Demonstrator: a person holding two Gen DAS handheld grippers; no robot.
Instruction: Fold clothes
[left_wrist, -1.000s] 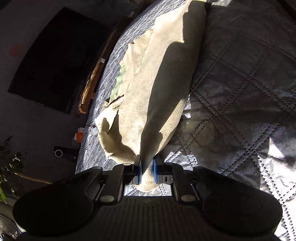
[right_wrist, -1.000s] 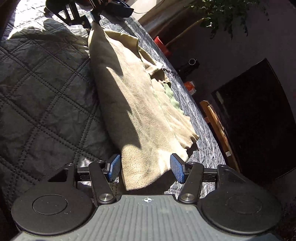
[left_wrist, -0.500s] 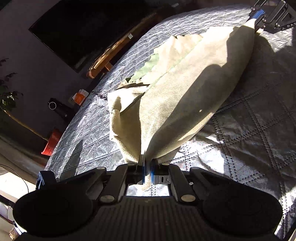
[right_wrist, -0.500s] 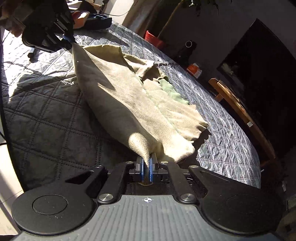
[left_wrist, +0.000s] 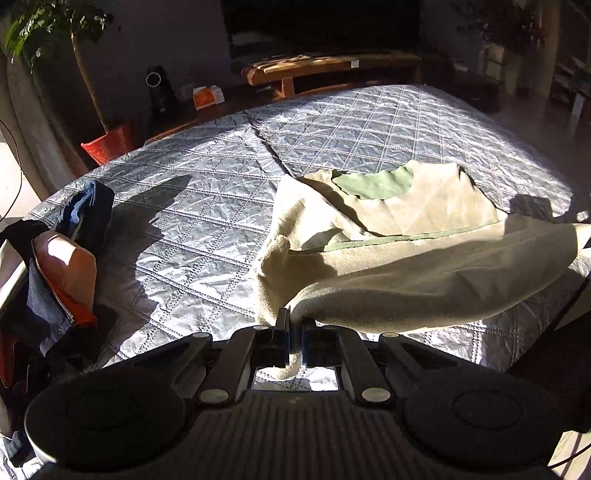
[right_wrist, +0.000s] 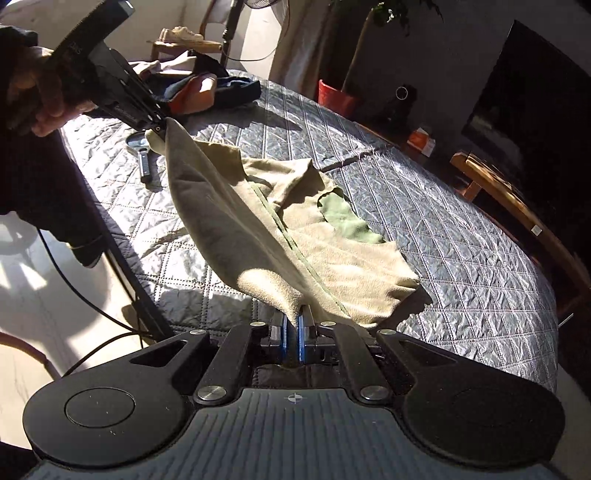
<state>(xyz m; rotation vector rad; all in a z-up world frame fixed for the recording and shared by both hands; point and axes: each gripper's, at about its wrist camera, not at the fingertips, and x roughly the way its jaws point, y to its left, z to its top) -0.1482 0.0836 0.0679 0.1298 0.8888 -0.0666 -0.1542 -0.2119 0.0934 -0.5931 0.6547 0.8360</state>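
Observation:
A beige fleece garment (left_wrist: 417, 236) with a green lining patch (left_wrist: 373, 182) and a green seam lies partly on the grey quilted bed cover (left_wrist: 207, 206), its near edge lifted and stretched. My left gripper (left_wrist: 294, 334) is shut on one corner of it. In the right wrist view the same garment (right_wrist: 258, 229) hangs between both grippers: my right gripper (right_wrist: 291, 332) is shut on the near corner, and the left gripper (right_wrist: 157, 127), held by a hand (right_wrist: 40, 92), pinches the far corner.
A heap of other clothes (left_wrist: 62, 258) sits at the bed's left edge, also seen as a pile (right_wrist: 195, 88) in the right wrist view. A black-handled tool (right_wrist: 142, 155) lies on the cover. A wooden bench (left_wrist: 325, 66), red pot (left_wrist: 109, 142) and dark screen (right_wrist: 535, 110) stand beyond.
The right gripper closed on the garment's corner. Both grippers rose, lifting the near edge off the cover, and the left view rolled until the bed appears level.

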